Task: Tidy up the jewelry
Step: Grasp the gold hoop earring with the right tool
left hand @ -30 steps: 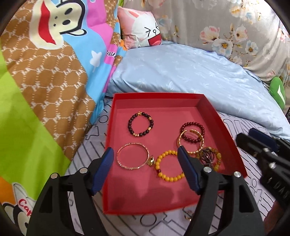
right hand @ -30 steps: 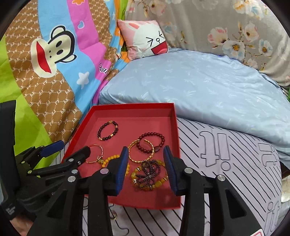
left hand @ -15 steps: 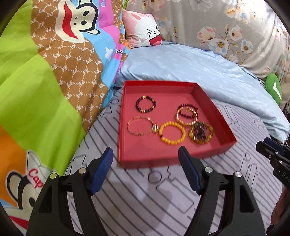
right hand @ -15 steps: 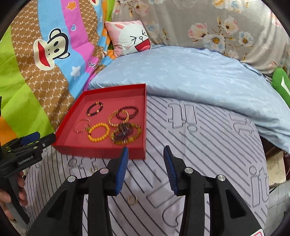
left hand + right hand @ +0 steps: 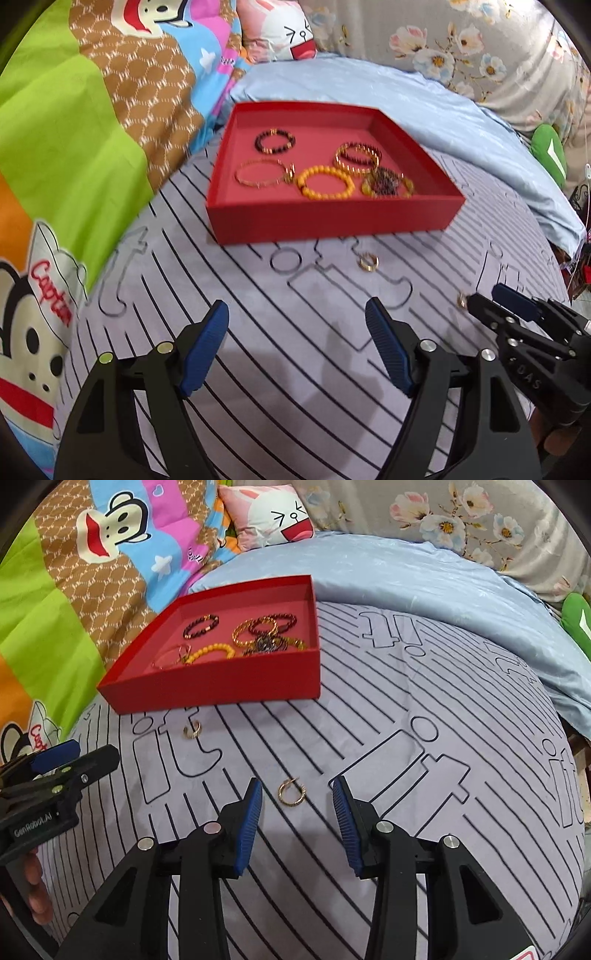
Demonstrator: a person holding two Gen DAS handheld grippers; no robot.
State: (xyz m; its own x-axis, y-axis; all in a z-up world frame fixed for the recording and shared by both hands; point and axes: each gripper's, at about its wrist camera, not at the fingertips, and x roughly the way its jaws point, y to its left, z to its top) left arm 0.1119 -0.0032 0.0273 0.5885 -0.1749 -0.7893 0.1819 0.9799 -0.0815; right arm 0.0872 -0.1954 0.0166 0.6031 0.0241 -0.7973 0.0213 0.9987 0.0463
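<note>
Moved: both claws have pulled back from the tray (image 5: pixel 332 221).
Left claw (image 5: pixel 297 328): wide, empty.
Right claw (image 5: pixel 297 801): wide, over a ring (image 5: pixel 291 792) on the bed.
Bracelets (image 5: pixel 325 182): in tray.

A matt red cardboard tray (image 5: pixel 221 686) is seen on striped cotton-like cloth (image 5: pixel 369 738) (shiny gold metal hoop (image 5: pixel 291 791) nearby).
</note>
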